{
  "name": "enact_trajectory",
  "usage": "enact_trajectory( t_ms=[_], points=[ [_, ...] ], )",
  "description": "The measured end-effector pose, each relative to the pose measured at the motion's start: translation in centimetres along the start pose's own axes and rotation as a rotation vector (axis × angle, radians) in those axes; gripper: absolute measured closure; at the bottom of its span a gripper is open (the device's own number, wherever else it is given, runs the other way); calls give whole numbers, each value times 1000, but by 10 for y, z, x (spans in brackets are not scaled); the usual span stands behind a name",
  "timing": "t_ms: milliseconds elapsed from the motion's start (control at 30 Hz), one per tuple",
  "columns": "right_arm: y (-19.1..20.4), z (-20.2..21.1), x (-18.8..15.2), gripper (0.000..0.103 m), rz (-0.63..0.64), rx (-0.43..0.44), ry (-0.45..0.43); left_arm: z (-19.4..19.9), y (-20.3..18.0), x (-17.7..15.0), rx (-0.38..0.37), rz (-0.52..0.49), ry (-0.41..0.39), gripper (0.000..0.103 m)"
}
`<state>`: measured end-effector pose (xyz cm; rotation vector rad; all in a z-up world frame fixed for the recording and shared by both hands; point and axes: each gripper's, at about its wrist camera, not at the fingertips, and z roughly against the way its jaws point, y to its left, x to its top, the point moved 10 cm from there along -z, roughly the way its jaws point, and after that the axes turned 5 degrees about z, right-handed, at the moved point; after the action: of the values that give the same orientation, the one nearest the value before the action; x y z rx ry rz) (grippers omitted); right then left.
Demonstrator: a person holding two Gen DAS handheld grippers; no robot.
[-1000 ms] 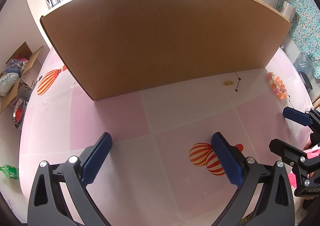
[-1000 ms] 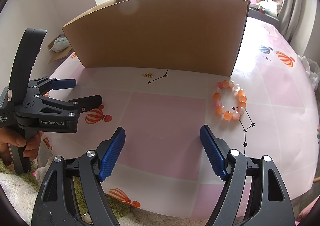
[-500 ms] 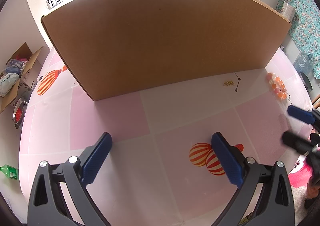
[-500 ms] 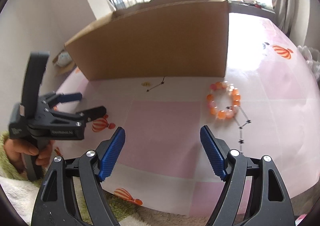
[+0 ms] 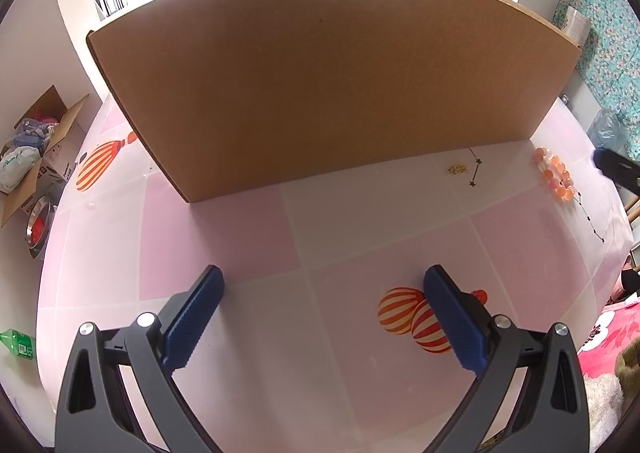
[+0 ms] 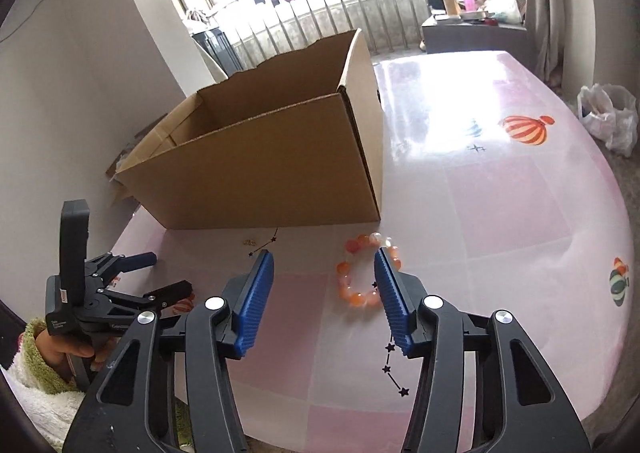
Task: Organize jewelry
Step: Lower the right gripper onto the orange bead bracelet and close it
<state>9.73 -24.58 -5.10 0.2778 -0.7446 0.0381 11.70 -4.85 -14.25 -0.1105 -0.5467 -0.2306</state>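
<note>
An orange-pink bead bracelet (image 6: 362, 273) lies on the pink table just right of the cardboard box's front corner; it also shows at the far right of the left wrist view (image 5: 554, 175). A tiny gold jewelry piece (image 6: 251, 242) lies near the box's front wall, also in the left wrist view (image 5: 457, 169). My right gripper (image 6: 324, 303) is open, raised, with the bracelet between its fingertips in the view. My left gripper (image 5: 320, 317) is open and empty over the table; it shows in the right wrist view (image 6: 160, 273) at the left.
A large open cardboard box (image 6: 264, 157) stands on the table (image 6: 500, 213) and fills the back of the left wrist view (image 5: 320, 85). A box of clutter (image 5: 36, 157) and a metal bowl (image 5: 38, 225) sit on the floor at left. A plastic bag (image 6: 608, 117) lies right.
My right gripper has risen and moved forward toward the bracelet, which now sits between its fingertips in the view. The left gripper has not moved.
</note>
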Motion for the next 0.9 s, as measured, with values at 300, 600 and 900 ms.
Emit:
enact_trajectory(
  t_ms=[300, 600, 900],
  points=[
    [6, -38, -7, 70, 24, -51, 118, 1, -3, 1, 1, -1, 6, 4],
    [13, -58, -10, 76, 91, -139, 183, -1, -7, 3, -3, 7, 21, 4],
    [22, -71, -2, 95, 111, -179, 197, -2, -7, 4, -4, 8, 21, 4]
  ],
)
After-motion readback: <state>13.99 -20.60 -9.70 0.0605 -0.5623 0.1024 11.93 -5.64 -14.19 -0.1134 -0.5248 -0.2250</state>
